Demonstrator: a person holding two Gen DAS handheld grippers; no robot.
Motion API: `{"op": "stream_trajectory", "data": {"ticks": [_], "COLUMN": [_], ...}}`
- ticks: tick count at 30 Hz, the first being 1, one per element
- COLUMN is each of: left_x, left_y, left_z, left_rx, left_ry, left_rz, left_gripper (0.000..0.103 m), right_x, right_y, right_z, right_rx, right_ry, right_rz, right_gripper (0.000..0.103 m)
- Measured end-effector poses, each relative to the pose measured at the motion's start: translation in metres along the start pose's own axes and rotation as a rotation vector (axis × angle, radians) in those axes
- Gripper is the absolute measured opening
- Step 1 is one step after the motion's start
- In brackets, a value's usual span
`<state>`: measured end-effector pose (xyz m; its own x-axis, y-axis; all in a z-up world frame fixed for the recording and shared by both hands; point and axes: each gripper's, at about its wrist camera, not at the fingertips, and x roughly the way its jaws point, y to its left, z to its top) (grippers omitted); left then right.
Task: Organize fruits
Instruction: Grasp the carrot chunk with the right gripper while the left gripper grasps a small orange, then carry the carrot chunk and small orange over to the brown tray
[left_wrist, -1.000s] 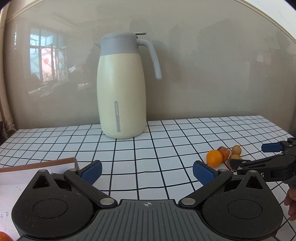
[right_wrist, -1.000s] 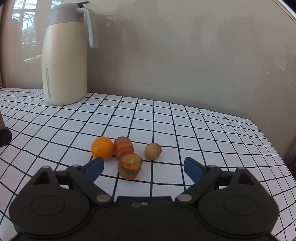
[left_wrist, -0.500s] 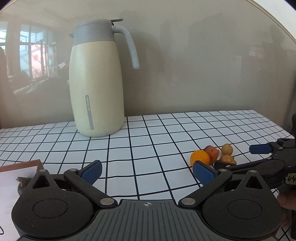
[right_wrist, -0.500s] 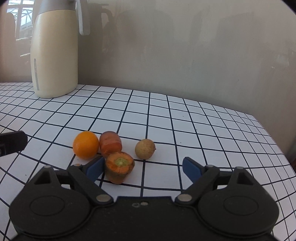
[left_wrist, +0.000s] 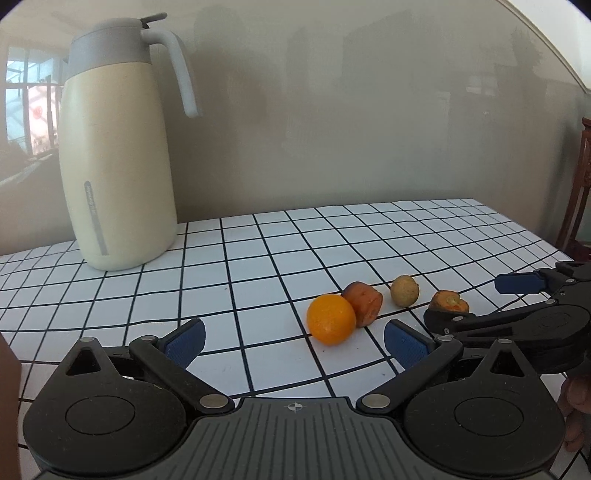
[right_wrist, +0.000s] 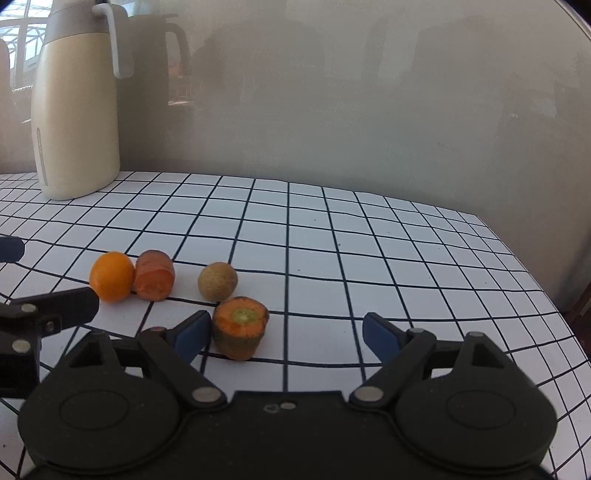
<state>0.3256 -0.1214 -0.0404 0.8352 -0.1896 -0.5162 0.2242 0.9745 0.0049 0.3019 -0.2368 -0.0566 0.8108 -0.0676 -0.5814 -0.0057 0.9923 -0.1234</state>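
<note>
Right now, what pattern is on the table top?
The table top is white with a grid of thin black lines, clearest in the right wrist view.

jug (left_wrist: 118, 162) far left, fruit cluster (right_wrist: 155, 277) ahead

Counter (right_wrist: 369, 258): white, thin black grid lines. Jug (right_wrist: 75, 110): cream body, grey lid and handle, grey vertical stripe low on the side. Wall (right_wrist: 369, 110): dull grey-beige, faint reflections. Orange (right_wrist: 110, 276): bright, even orange. Carrot piece (right_wrist: 154, 275) beside it: reddish orange, matte. Small round fruit (right_wrist: 217, 281): tan-brown, speckled. Cut carrot stub (right_wrist: 240, 326): orange flesh, yellow-green core, darker brownish skin. Right claw (right_wrist: 286, 336): black body, blue pads, silver rivets. Left claw (left_wrist: 293, 339): same black, blue pads, grey ribbed centre plate. Chair frame (left_wrist: 581, 192) at far right: dark red-brown wood.
</note>
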Motion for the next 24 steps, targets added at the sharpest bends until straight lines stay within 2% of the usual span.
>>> {"op": "stream_trajectory", "data": {"ticks": [2, 3, 9, 11, 13, 14, 16, 18, 20, 24], "left_x": [0.007, 0.011, 0.027, 0.031, 0.036, 0.037, 0.037, 0.036, 0.035, 0.031], "left_y": [-0.006, -0.009, -0.02, -0.022, -0.023, -0.023, -0.026, -0.029, -0.031, -0.027], "left_z": [0.001, 0.002, 0.007, 0.008, 0.009, 0.01, 0.01, 0.009, 0.009, 0.008], "left_rx": [0.007, 0.011, 0.023, 0.028, 0.03, 0.032, 0.044, 0.058, 0.069, 0.059], "left_ry": [0.015, 0.023, 0.052, 0.069, 0.084, 0.086, 0.083, 0.078, 0.076, 0.074], "left_rz": [0.0, 0.001, 0.001, 0.001, -0.004, -0.006, -0.021, -0.021, -0.024, -0.018], "left_gripper": [0.096, 0.086, 0.081, 0.073, 0.056, 0.055, 0.044, 0.041, 0.035, 0.035], "right_x": [0.001, 0.002, 0.0, 0.002, 0.003, 0.004, 0.003, 0.0, -0.001, -0.002], "right_y": [-0.008, -0.011, -0.024, -0.026, -0.027, -0.027, -0.026, -0.025, -0.021, -0.018], "right_z": [-0.001, -0.001, -0.004, -0.002, -0.003, -0.002, -0.002, -0.003, -0.004, -0.005], "right_rx": [0.015, 0.023, 0.048, 0.052, 0.057, 0.057, 0.054, 0.051, 0.037, 0.044], "right_ry": [0.002, 0.003, 0.008, 0.009, 0.011, 0.013, 0.012, 0.012, 0.019, 0.016], "right_rz": [-0.005, -0.003, 0.038, 0.052, 0.067, 0.077, 0.092, 0.11, 0.12, 0.126], "right_gripper": [0.08, 0.078, 0.07, 0.065, 0.058, 0.054, 0.046, 0.031, 0.025, 0.025]}}
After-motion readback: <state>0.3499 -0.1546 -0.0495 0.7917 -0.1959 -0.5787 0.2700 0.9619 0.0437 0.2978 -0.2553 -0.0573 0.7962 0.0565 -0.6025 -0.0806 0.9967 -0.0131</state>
